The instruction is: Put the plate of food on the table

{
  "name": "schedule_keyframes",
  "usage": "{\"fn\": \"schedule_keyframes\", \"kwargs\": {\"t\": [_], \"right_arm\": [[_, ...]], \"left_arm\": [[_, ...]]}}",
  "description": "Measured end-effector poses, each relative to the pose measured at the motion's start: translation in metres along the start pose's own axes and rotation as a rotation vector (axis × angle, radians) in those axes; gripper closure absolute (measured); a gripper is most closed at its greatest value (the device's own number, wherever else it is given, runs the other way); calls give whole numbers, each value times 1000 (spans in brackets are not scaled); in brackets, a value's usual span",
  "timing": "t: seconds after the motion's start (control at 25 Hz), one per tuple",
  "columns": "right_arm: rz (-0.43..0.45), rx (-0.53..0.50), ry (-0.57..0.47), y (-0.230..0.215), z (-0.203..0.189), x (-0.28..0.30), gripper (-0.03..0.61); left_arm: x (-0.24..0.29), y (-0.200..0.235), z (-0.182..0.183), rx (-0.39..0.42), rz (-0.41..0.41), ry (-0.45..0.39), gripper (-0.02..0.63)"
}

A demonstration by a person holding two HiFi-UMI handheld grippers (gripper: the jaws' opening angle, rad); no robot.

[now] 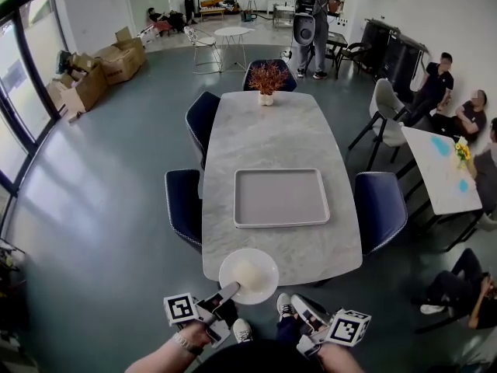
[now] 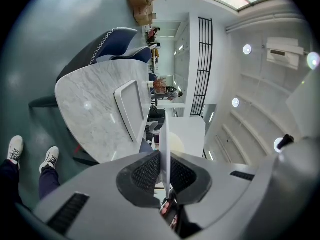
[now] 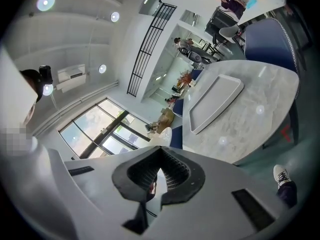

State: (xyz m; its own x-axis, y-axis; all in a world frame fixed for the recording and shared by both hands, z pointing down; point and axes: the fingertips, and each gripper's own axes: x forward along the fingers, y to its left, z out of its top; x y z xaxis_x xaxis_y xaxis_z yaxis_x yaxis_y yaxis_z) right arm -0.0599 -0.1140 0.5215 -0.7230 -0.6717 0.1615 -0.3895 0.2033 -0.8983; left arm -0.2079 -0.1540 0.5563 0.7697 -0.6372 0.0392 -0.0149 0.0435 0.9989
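Plate [image 1: 269, 264] of pale food [image 1: 250, 273] clamped in left tongs [image 1: 229, 290] at table [image 1: 272, 138] edge; right tongs [image 3: 160, 153] pressed together.

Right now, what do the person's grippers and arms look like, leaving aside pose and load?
Both are pale grey handheld tools: the left gripper and right gripper each carry a white cube with black square markers and black textured pads. Forearms are bare; a pale band sits on the left wrist. No cables show.
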Motion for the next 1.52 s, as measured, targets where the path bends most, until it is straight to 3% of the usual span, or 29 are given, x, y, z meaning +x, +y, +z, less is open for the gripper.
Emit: {"fn": "schedule_keyframes", "kwargs": {"t": [0.76, 1.52], "right_arm": [[-30, 75, -23, -68, 82, -39, 569], [-110, 156, -38, -137, 139, -51, 569]], "left_arm": [[142, 11, 22, 1, 73, -53, 591], [260, 91, 106, -63, 207, -176, 589]]}}
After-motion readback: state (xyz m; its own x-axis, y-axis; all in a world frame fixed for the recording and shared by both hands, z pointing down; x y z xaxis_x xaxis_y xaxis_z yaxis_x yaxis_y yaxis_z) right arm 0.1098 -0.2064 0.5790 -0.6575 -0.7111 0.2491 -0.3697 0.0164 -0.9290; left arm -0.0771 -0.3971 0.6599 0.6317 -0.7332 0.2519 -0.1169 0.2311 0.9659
